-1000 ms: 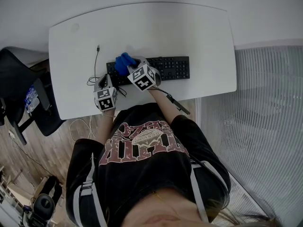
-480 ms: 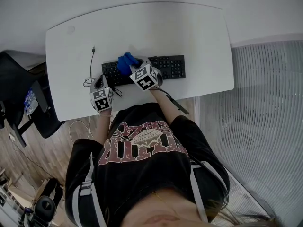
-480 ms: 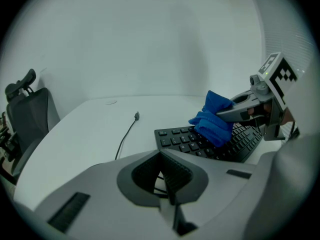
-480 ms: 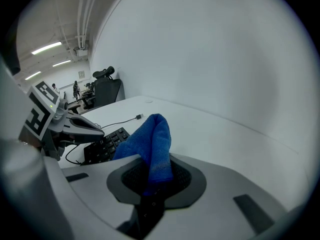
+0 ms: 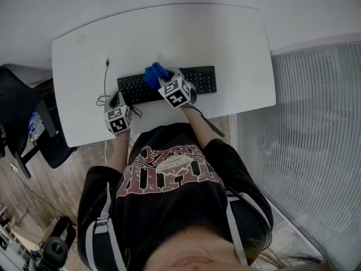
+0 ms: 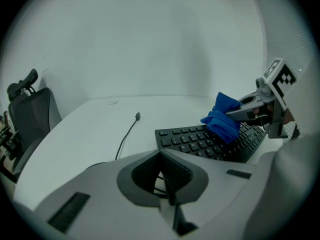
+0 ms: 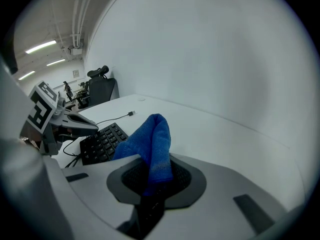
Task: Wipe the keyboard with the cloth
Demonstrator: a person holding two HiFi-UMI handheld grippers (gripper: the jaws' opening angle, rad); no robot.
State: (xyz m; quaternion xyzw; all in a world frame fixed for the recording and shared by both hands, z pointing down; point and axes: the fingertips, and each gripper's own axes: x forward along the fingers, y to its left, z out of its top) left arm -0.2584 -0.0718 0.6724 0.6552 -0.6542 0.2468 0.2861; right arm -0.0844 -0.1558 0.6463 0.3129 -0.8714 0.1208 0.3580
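A black keyboard (image 5: 200, 79) lies on the white desk (image 5: 225, 38). My right gripper (image 5: 161, 79) is shut on a blue cloth (image 5: 153, 74) and holds it on the keys left of the keyboard's middle. The right gripper view shows the cloth (image 7: 153, 143) bunched between the jaws above the keyboard (image 7: 101, 143). My left gripper (image 5: 117, 100) is shut at the keyboard's front left corner, with nothing seen between its jaws. From the left gripper view the cloth (image 6: 222, 118) rests on the keyboard (image 6: 197, 143).
The keyboard's thin cable (image 5: 105, 83) runs up the desk to a loose plug and loops by the left gripper. A black office chair (image 5: 22, 112) stands off the desk's left end. A ribbed grey surface (image 5: 304, 151) lies to the right.
My right gripper has slid the cloth to the right along the keys. The left gripper has kept its place at the keyboard's left corner.
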